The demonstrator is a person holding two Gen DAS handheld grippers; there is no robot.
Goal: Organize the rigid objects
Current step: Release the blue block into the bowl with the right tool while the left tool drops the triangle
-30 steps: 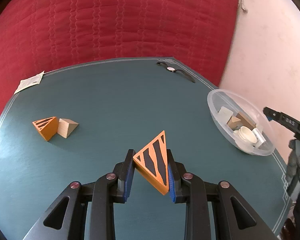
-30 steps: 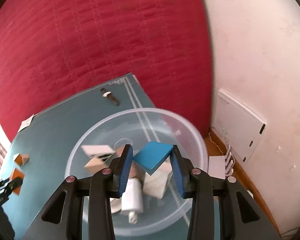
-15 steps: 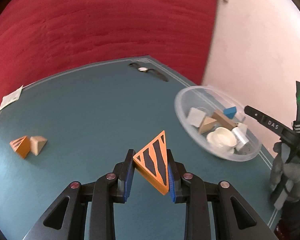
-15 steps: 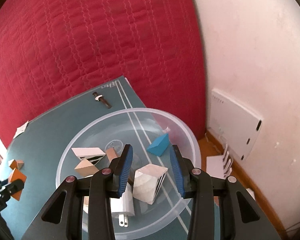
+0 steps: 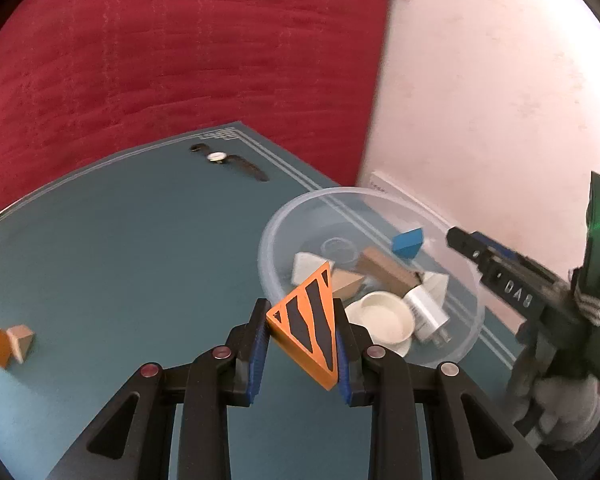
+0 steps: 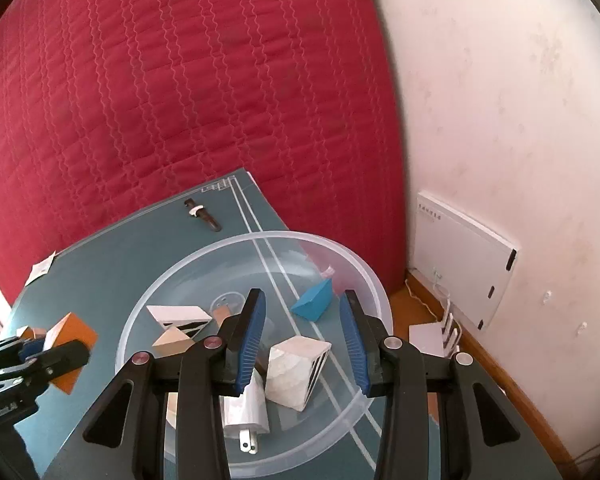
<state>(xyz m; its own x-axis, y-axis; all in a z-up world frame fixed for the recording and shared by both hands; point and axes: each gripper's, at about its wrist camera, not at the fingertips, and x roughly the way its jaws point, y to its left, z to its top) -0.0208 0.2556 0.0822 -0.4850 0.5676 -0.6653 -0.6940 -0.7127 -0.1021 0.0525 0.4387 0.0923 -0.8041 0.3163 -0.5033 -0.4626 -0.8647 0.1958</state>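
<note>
My left gripper [image 5: 302, 334] is shut on an orange wedge with black stripes [image 5: 308, 326], held just left of a clear plastic bowl [image 5: 274, 280]. The bowl [image 6: 372, 280] holds a blue wedge [image 6: 314, 303], white striped blocks [image 6: 296, 368], tan wedges, a white charger plug [image 6: 246, 412] and a white cup [image 5: 384, 318]. My right gripper [image 6: 303, 334] is open and empty above the bowl. It also shows in the left wrist view [image 5: 500, 276]. The left gripper with its wedge shows in the right wrist view [image 6: 40, 356].
An orange striped wedge and a tan wedge [image 5: 6, 344] lie together at the table's left. A wristwatch [image 5: 228, 162] lies near the far corner. A paper scrap [image 6: 40, 270] lies at the far left edge. A red quilt and a white wall stand behind the teal table [image 5: 120, 240].
The blue wedge left my right gripper and now lies in the bowl; the right jaws have opened. My left gripper has carried the orange striped wedge rightward to the bowl.
</note>
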